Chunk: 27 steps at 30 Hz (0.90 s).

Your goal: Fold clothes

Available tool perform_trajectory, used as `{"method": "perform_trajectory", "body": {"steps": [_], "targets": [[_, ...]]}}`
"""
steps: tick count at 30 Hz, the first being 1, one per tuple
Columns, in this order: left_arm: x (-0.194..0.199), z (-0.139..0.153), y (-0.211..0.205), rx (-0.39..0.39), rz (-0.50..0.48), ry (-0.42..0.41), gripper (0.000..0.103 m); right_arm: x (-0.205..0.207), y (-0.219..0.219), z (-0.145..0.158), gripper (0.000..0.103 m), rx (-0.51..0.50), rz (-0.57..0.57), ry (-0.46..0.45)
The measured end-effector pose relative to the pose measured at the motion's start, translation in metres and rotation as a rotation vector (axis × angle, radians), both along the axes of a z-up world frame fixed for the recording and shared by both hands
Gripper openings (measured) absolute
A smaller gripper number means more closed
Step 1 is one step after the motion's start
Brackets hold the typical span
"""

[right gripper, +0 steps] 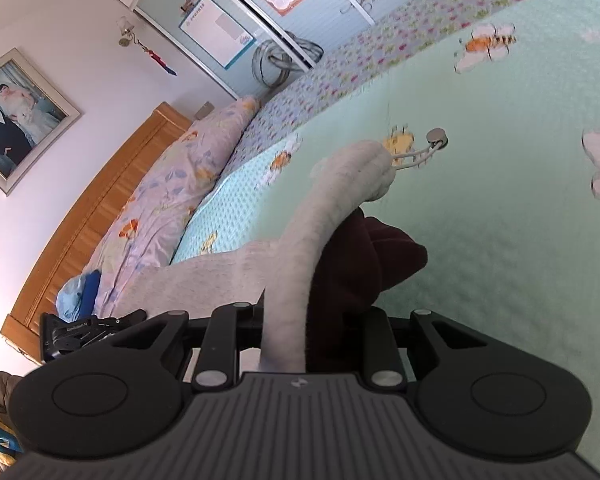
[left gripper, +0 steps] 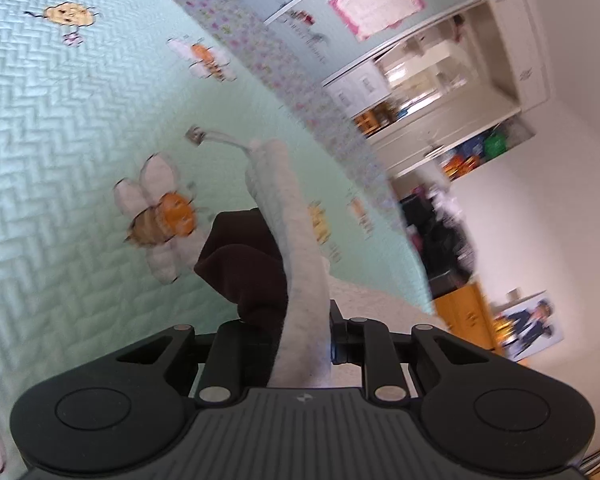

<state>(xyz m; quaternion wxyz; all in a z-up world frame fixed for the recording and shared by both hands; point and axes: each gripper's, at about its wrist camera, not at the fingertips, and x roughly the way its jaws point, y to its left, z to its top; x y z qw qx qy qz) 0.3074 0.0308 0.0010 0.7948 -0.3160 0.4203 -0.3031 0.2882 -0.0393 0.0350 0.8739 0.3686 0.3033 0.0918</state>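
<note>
A grey garment (left gripper: 296, 240) with a dark brown inner layer (left gripper: 244, 268) hangs bunched above the mint quilt (left gripper: 60, 160). My left gripper (left gripper: 300, 344) is shut on a fold of it, and the cloth hides the fingertips. A white drawstring ends in a metal tip (left gripper: 196, 135) beyond the grey fold. In the right wrist view the same grey garment (right gripper: 300, 248) and its brown layer (right gripper: 360, 256) rise from my right gripper (right gripper: 300, 332), which is shut on it. The drawstring's round end (right gripper: 436, 136) dangles past the fold.
The bee-patterned quilt (right gripper: 500, 220) covers the bed. A floral duvet (right gripper: 172, 184) lies along the wooden headboard (right gripper: 92, 208), under a framed photo (right gripper: 16, 120). A black bracket (right gripper: 84, 330) shows at the left. Shelves (left gripper: 440, 100) and a wooden cabinet (left gripper: 464, 316) stand beyond the bed.
</note>
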Motion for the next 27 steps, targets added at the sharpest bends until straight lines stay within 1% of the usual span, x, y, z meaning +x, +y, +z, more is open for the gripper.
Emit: {"method": "perform_trajectory", "body": {"steps": [2, 4, 6, 8, 9, 10, 12, 13, 14, 16, 17, 18, 19, 20, 21, 22, 23, 24, 25, 26, 27], "targets": [[-0.002, -0.014, -0.001, 0.061, -0.003, 0.023, 0.023, -0.004, 0.004, -0.015, 0.026, 0.015, -0.010, 0.034], [0.000, -0.035, 0.004, 0.119, 0.024, 0.071, 0.024, -0.007, 0.005, -0.035, 0.026, 0.027, -0.033, 0.075], [0.004, -0.056, 0.013, 0.147, 0.061, 0.124, 0.026, -0.011, 0.005, -0.053, 0.026, 0.032, -0.070, 0.111], [0.004, -0.066, 0.023, 0.131, 0.077, 0.148, 0.030, -0.016, -0.002, -0.067, 0.026, 0.056, -0.100, 0.134], [0.004, -0.072, 0.027, 0.123, 0.085, 0.159, 0.030, -0.019, -0.005, -0.073, 0.027, 0.070, -0.114, 0.144], [0.004, -0.073, 0.028, 0.123, 0.081, 0.156, 0.032, -0.021, -0.008, -0.078, 0.027, 0.082, -0.120, 0.150], [0.003, -0.074, 0.036, 0.126, 0.087, 0.151, 0.037, -0.024, -0.011, -0.087, 0.029, 0.103, -0.126, 0.156], [0.002, -0.073, 0.042, 0.130, 0.097, 0.150, 0.047, -0.024, -0.013, -0.091, 0.034, 0.118, -0.130, 0.158], [0.001, -0.072, 0.048, 0.134, 0.107, 0.148, 0.052, -0.024, -0.015, -0.096, 0.042, 0.135, -0.135, 0.161], [0.000, -0.070, 0.061, 0.142, 0.126, 0.146, 0.054, -0.028, -0.024, -0.106, 0.046, 0.210, -0.147, 0.167], [-0.001, -0.069, 0.067, 0.146, 0.136, 0.144, 0.062, -0.033, -0.029, -0.109, 0.048, 0.250, -0.153, 0.168], [-0.002, -0.068, 0.074, 0.150, 0.145, 0.143, 0.069, -0.040, -0.034, -0.108, 0.051, 0.268, -0.159, 0.168], [-0.002, -0.068, 0.080, 0.154, 0.155, 0.141, 0.081, -0.050, -0.038, -0.105, 0.056, 0.261, -0.172, 0.164], [-0.003, -0.067, 0.086, 0.158, 0.165, 0.140, 0.084, -0.060, -0.043, -0.101, 0.062, 0.247, -0.188, 0.159], [-0.004, -0.066, 0.093, 0.162, 0.175, 0.138, 0.084, -0.072, -0.047, -0.095, 0.064, 0.225, -0.212, 0.159], [-0.012, -0.059, 0.105, 0.170, 0.207, 0.130, 0.084, -0.084, -0.050, -0.088, 0.065, 0.190, -0.243, 0.163], [-0.023, -0.047, 0.111, 0.179, 0.229, 0.090, 0.084, -0.096, -0.049, -0.077, 0.066, 0.133, -0.273, 0.160], [-0.035, -0.035, 0.118, 0.188, 0.251, 0.049, 0.084, -0.107, -0.044, -0.062, 0.066, 0.056, -0.286, 0.143], [-0.046, -0.023, 0.124, 0.197, 0.273, 0.008, 0.084, -0.116, -0.034, -0.047, 0.066, -0.009, -0.273, 0.112], [-0.059, -0.012, 0.118, 0.194, 0.256, -0.036, 0.084, -0.123, -0.023, -0.032, 0.066, -0.065, -0.250, 0.076], [-0.071, 0.000, 0.113, 0.191, 0.238, -0.080, 0.085, -0.129, -0.011, -0.019, 0.066, -0.090, -0.220, 0.033]]}}
